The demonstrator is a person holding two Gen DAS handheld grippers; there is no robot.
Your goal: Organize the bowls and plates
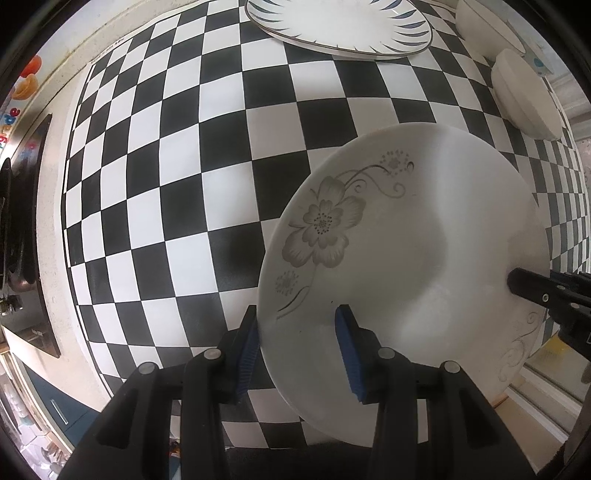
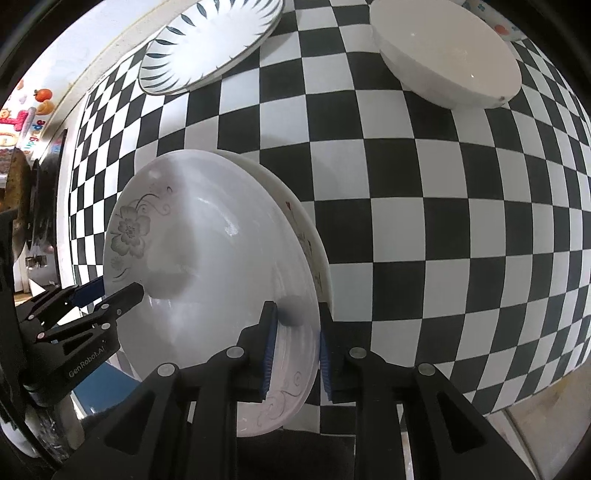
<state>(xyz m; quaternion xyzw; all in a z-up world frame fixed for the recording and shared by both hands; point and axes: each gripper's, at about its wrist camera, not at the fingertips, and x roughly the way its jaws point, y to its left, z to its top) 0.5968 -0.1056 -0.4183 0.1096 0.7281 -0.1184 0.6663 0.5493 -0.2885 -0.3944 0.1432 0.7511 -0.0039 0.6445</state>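
Left gripper [image 1: 297,347] straddles the floral plate's [image 1: 406,258] rim, jaws apart; right gripper [image 2: 295,350] likewise, whether they pinch I cannot tell. Beneath it I note a second plate [image 2: 314,236] on the checkered mat [image 1: 184,184], a blue-leaf plate [image 1: 340,26] and white bowl [image 2: 447,59] farther off.

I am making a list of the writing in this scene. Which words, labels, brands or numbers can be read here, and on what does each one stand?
"GenRobot.AI": white letters on the black body of the left gripper, seen from the right wrist camera.
Colourful letters on the wall at the far left: too blurred and bent to read.
Small print along the edge of the checkered mat: too small to read.
The flower plate: drawings only, no text.
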